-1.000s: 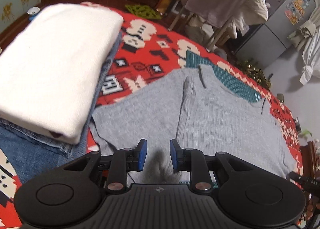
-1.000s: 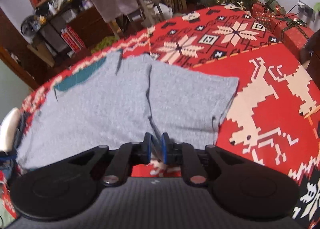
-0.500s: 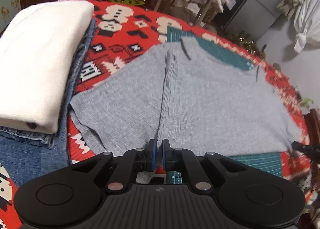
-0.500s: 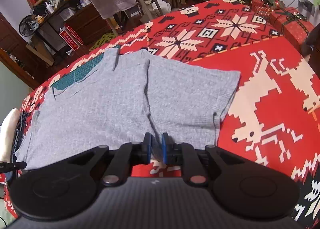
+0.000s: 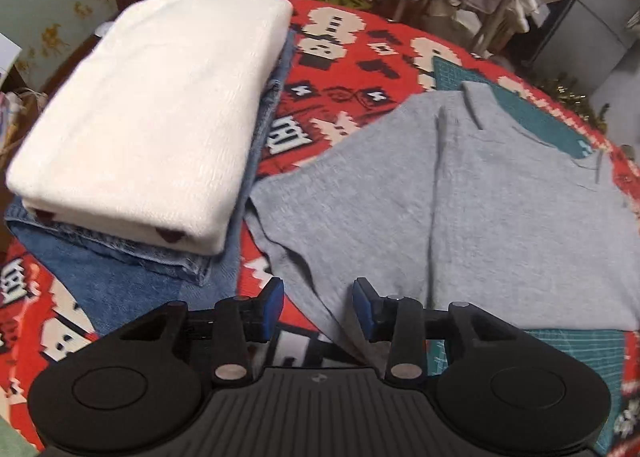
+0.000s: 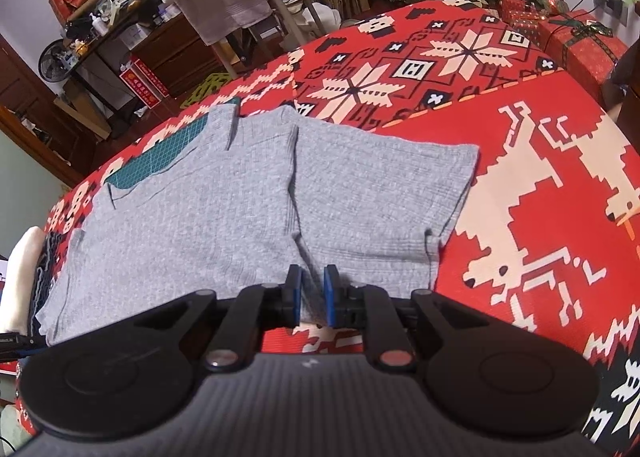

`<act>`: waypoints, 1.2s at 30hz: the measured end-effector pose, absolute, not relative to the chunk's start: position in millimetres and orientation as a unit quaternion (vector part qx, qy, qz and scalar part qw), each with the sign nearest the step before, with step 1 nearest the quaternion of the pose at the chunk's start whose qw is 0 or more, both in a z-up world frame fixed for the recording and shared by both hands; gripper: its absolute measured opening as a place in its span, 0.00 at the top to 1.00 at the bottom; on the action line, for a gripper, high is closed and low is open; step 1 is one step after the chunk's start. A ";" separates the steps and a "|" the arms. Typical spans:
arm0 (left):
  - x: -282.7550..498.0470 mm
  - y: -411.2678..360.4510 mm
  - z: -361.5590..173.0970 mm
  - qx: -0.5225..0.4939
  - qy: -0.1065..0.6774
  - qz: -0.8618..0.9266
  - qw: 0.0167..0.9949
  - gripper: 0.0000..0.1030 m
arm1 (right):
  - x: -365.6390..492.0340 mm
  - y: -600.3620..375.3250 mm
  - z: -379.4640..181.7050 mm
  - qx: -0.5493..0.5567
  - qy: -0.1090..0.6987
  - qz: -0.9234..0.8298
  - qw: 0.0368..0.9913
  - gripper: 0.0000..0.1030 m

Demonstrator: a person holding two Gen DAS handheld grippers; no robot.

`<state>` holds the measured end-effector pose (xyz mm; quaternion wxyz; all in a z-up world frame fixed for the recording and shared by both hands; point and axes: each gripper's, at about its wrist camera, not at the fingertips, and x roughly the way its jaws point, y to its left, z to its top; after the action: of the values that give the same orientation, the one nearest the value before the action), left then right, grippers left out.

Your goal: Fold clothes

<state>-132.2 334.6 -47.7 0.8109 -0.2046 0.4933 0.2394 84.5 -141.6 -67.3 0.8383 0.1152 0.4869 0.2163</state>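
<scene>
A grey knit garment (image 5: 500,225) lies flat on the table with one side folded in, leaving a lengthwise crease. My left gripper (image 5: 318,309) hovers at the garment's near left corner. Its jaws are opening, and the blue pads stand apart with the cloth's edge lying loose below them. In the right wrist view the same grey garment (image 6: 200,217) spreads ahead. My right gripper (image 6: 312,295) is shut on the near hem, with a pinch of grey fabric between its narrow pads.
A stack with a folded white cloth (image 5: 152,109) on folded blue jeans (image 5: 120,269) sits left of the garment. A red patterned tablecloth (image 6: 540,217) covers the table, with a green cutting mat (image 5: 532,117) under the garment. Wrapped gift boxes (image 6: 576,41) stand at the far right.
My left gripper closed at the garment's near edge half a second ago and has now opened, swinging left toward the corner. The right gripper and its pinch have not moved.
</scene>
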 end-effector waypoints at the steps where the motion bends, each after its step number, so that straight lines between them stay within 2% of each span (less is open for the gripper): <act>1: -131.3 332.9 -48.0 -0.196 0.492 0.244 0.812 0.64 | 84.6 -141.3 -67.1 0.115 0.487 0.217 0.838 0.85; 3: -128.4 326.5 -48.6 -0.172 0.493 0.250 0.815 0.74 | 84.0 -140.7 -66.3 0.114 0.485 0.218 0.839 0.83; 4: -127.2 323.6 -48.8 -0.166 0.493 0.248 0.817 0.89 | 83.8 -140.2 -66.3 0.113 0.486 0.218 0.839 0.82; 5: -126.3 321.3 -48.7 -0.167 0.492 0.244 0.819 0.96 | 83.5 -139.6 -66.3 0.112 0.486 0.219 0.839 0.82; 11: -128.3 313.4 -46.8 -0.117 0.503 0.274 0.811 0.96 | 83.3 -139.1 -66.9 0.110 0.486 0.220 0.839 0.82; 15: -130.0 317.1 -47.1 -0.121 0.509 0.276 0.806 0.96 | 84.3 -141.9 -66.6 0.114 0.485 0.217 0.839 0.82; 18: -129.4 315.1 -46.5 -0.120 0.514 0.275 0.804 0.90 | 84.9 -142.7 -66.9 0.115 0.485 0.216 0.840 0.81; 22: -136.2 321.8 -39.2 -0.160 0.502 0.268 0.807 0.69 | 86.4 -152.2 -62.1 0.125 0.472 0.202 0.849 0.79; 26: -142.1 325.0 -25.5 -0.182 0.476 0.270 0.817 0.64 | 93.0 -178.7 -54.7 0.151 0.445 0.147 0.870 0.72; 31: -141.8 318.7 -13.1 -0.191 0.441 0.255 0.839 0.59 | 107.4 -214.2 -56.9 0.208 0.424 0.078 0.878 0.70; 36: -137.9 320.8 -19.2 -0.201 0.437 0.250 0.840 0.59 | 131.8 -209.9 -62.1 0.156 0.417 0.065 0.893 0.66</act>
<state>-137.9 320.8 -19.2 0.8402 -0.2010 0.4371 0.2504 131.8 -209.9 -62.1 0.8929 0.1558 0.4173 0.0653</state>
